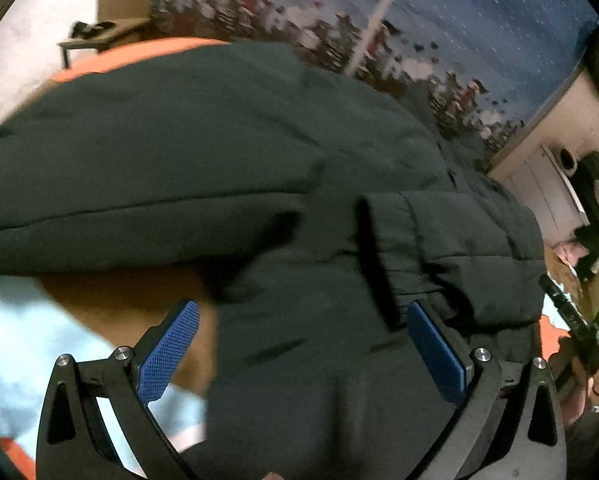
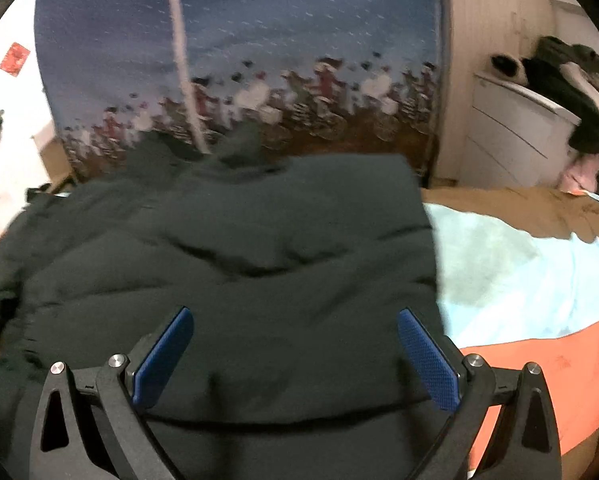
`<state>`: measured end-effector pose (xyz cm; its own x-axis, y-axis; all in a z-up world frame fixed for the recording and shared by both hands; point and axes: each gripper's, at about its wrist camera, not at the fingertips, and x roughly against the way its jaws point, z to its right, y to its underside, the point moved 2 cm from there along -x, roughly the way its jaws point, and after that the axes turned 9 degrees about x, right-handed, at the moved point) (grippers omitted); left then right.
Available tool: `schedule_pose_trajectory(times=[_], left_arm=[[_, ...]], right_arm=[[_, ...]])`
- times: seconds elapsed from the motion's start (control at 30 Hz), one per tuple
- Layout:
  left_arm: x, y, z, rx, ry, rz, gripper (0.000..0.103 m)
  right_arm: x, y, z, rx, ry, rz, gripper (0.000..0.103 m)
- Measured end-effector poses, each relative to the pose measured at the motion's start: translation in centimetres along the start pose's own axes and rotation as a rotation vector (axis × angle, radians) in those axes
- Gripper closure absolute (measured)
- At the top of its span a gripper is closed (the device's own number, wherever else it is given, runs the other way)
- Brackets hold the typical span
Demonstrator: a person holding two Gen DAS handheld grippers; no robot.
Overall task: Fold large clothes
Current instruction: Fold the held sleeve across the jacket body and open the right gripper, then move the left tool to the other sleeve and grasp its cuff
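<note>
A large dark padded jacket (image 1: 219, 152) lies on a bed and fills most of both views; it also shows in the right wrist view (image 2: 259, 248). A sleeve with an elastic cuff (image 1: 451, 240) is folded over the body. My left gripper (image 1: 303, 316) is open, its blue pads either side of jacket fabric, nothing pinched. My right gripper (image 2: 295, 320) is open above the jacket's near edge, nothing pinched. The other gripper (image 1: 579, 320) shows at the right edge of the left wrist view.
The bed has a light blue sheet (image 2: 519, 272), a brown blanket (image 2: 519, 204) and an orange cover (image 2: 539, 380). A blue patterned curtain (image 2: 299, 60) hangs behind. A white dresser (image 2: 511, 132) with piled clothes (image 2: 579, 92) stands at the right. A small table (image 1: 99, 38) stands far left.
</note>
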<state>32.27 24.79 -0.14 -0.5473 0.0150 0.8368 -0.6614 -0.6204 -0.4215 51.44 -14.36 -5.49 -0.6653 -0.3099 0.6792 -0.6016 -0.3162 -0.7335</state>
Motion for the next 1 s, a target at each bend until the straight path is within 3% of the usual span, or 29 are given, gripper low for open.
schedule_pose_trajectory(times=[0.13, 0.33, 0.47, 0.63, 0.83, 1.0], left_arm=[[3.2, -0.1, -3.3, 0.052, -0.04, 0.057, 0.002], [8.2, -0.1, -9.8, 0.145, -0.112, 0.243, 0.002], [10.0, -0.1, -15.4, 0.277, -0.139, 0.316, 0.002], [12.7, -0.9, -21.2, 0.357, -0.214, 0.433, 0.002], [13.0, -1.5, -25.8, 0.459, -0.237, 0.443, 0.002], [11.6, -2.4, -27.7, 0.506, -0.228, 0.389, 0.002]], right_arm=[[0.6, -1.6, -5.5, 0.048, -0.077, 0.021, 0.0], [0.5, -2.1, -13.1, 0.121, -0.145, 0.02, 0.0], [-0.4, -2.1, -17.0, 0.189, -0.179, 0.005, 0.0], [-1.4, -2.5, -20.0, 0.231, -0.184, 0.026, 0.0], [-3.3, -3.1, -22.4, 0.238, -0.177, 0.028, 0.0], [-4.9, -3.3, -24.9, 0.276, -0.19, 0.02, 0.0]])
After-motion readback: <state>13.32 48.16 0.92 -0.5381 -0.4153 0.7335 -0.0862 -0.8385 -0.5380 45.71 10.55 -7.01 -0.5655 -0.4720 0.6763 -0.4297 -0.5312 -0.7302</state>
